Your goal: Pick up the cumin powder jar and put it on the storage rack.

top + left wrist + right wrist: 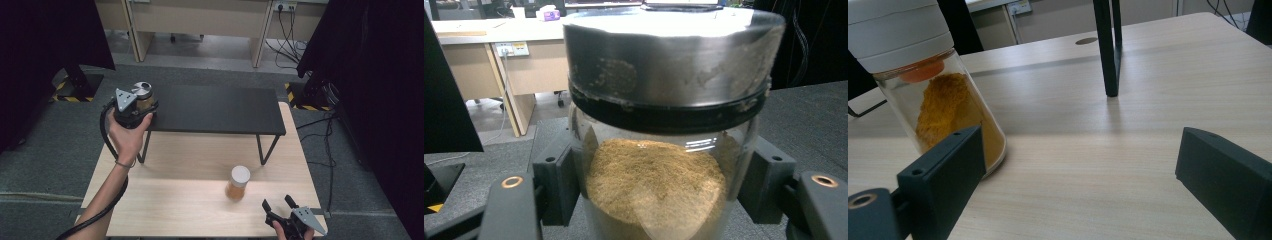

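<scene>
My left gripper [141,104] is shut on a glass jar [143,96] with a silver lid and brown powder inside, held at the left end of the black shelf [220,107]. In the left gripper view the jar [664,150] sits squeezed between both black pads [556,182]. A second jar [238,183], white-lidded with orange powder, stands on the wooden table [170,200]. My right gripper [279,203] rests open near the table's front right corner, jaws pointing toward that jar. In the right gripper view the orange jar [938,95] stands just beyond the left jaw, apart from it.
The shelf stands on thin black legs [265,150], one seen as a leg [1108,50] ahead of my right gripper. A cable [107,200] trails from my left gripper along the forearm. Desks and cables lie beyond on the floor.
</scene>
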Action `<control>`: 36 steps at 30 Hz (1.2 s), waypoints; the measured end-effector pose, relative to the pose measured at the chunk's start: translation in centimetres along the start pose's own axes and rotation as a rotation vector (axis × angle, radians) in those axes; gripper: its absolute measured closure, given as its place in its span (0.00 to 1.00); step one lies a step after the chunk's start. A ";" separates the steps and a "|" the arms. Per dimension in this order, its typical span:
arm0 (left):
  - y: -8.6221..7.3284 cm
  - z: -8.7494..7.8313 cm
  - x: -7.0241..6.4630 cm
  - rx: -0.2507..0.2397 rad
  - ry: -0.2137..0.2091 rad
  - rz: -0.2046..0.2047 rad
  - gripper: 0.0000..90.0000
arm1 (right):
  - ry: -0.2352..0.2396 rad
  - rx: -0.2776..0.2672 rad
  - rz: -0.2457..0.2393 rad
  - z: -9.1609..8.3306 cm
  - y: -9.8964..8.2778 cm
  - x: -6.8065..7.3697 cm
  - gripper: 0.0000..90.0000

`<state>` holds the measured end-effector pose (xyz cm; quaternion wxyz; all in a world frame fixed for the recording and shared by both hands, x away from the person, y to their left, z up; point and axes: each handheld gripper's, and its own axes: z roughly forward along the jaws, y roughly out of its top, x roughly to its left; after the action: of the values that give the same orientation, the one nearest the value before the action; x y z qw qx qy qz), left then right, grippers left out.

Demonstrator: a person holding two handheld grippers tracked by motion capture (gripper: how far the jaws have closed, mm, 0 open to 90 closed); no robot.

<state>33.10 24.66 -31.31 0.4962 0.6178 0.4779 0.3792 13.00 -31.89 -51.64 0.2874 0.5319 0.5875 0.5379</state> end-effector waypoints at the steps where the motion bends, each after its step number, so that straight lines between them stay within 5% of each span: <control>1: 0.1 0.0 0.0 0.002 0.000 0.000 0.34 | 0.001 -0.001 0.001 0.0 0.0 0.0 0.07; 14: -0.4 0.2 0.6 -0.020 -0.019 -0.007 0.33 | 0.001 -0.003 -0.001 0.0 0.0 0.0 0.07; 19: -0.8 0.0 0.2 -0.036 -0.014 -0.016 0.15 | 0.002 -0.001 0.001 0.0 0.0 0.0 0.07; 36: -1.8 -2.7 -0.7 -0.095 0.008 0.045 0.09 | 0.000 -0.010 -0.001 -0.2 0.1 0.0 0.07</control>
<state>30.00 24.74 -32.50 0.5145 0.6025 0.4474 0.4148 12.86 -32.00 -51.52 0.2903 0.5302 0.5848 0.5409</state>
